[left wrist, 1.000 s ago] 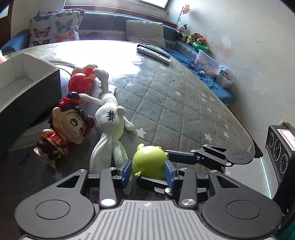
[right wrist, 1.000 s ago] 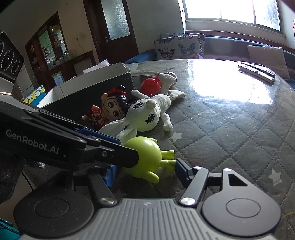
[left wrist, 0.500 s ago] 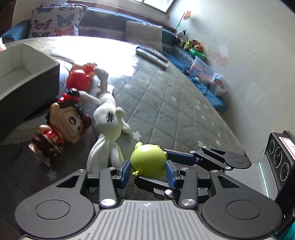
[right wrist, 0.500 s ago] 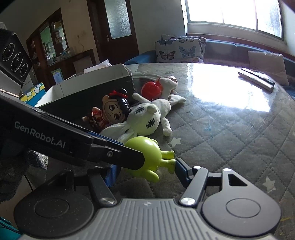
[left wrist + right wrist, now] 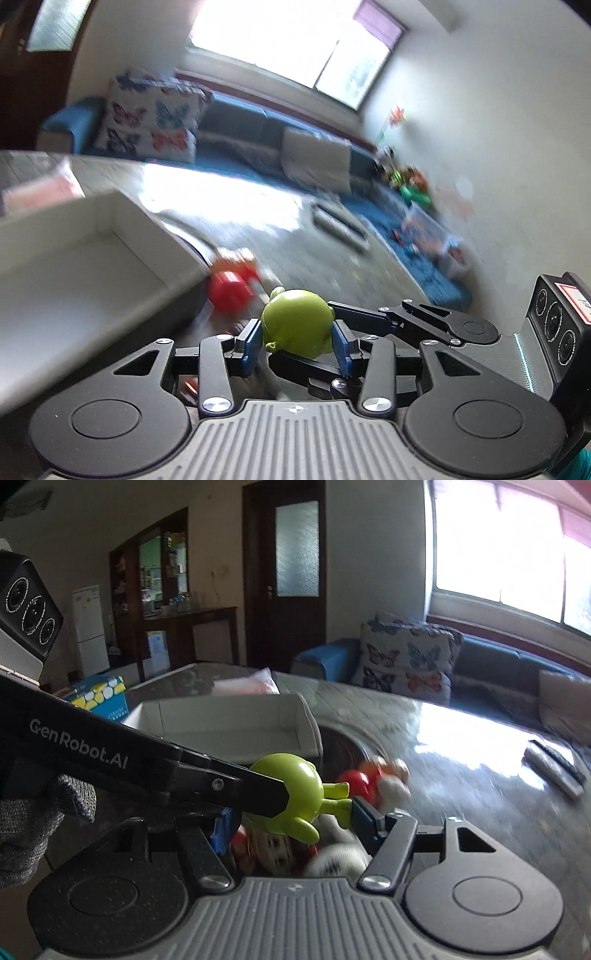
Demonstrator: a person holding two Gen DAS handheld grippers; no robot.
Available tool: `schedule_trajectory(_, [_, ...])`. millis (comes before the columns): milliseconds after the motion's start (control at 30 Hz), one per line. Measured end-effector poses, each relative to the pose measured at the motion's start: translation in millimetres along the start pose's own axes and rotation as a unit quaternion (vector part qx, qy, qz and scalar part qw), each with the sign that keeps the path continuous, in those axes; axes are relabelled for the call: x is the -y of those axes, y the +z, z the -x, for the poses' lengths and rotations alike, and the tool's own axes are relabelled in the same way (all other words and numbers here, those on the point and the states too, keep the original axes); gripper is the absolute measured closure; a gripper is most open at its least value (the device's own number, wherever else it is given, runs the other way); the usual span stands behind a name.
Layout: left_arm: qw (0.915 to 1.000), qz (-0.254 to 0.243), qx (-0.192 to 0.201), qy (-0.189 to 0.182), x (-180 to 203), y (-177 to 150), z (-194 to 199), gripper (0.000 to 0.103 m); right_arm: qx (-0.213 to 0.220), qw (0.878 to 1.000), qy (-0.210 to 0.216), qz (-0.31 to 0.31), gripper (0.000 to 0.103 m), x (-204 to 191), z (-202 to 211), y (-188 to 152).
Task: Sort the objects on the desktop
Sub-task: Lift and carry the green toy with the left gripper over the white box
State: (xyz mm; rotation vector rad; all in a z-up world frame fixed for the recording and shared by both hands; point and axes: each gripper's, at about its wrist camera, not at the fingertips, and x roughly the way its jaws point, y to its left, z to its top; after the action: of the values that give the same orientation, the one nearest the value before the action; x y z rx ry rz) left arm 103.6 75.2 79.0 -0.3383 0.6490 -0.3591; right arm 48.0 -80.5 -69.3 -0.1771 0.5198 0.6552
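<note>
Both hand-held grippers, left [image 5: 297,346] and right [image 5: 291,821], pinch the green toy [image 5: 296,322] above the counter [image 5: 461,760], just right of the empty white box [image 5: 74,258]. The red toy [image 5: 229,291] and other figures below remain unsorted.

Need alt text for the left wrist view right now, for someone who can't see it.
The left gripper holds a lime-green toy figure between its blue pads, with the right gripper also reaching in around it. Behind, blurred, sit a white-lined box, a red toy and the quilted table.
</note>
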Motion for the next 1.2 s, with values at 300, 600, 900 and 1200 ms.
schedule_trajectory(300, [0.9966, 0.058, 0.030, 0.051, -68, 44, -4, 0.059, -0.019, 0.998, 0.048, 0.034, 0.038, -14, -78, 62])
schedule_trajectory(600, [0.9899, 0.123, 0.001, 0.071, -120, 43, -33, 0.059, -0.086, 0.992, 0.077, 0.040, 0.038, -14, -140, 67])
schedule_trajectory(900, [0.9824, 0.171, -0.030, 0.069, -146, 36, -57, 0.060, -0.145, 0.985, 0.083, 0.042, 0.037, -13, -179, 57])
schedule_trajectory(1200, [0.9784, 0.189, -0.043, 0.072, -158, 31, -64, 0.061, -0.174, 0.980, 0.076, 0.056, 0.037, -19, -199, 53])
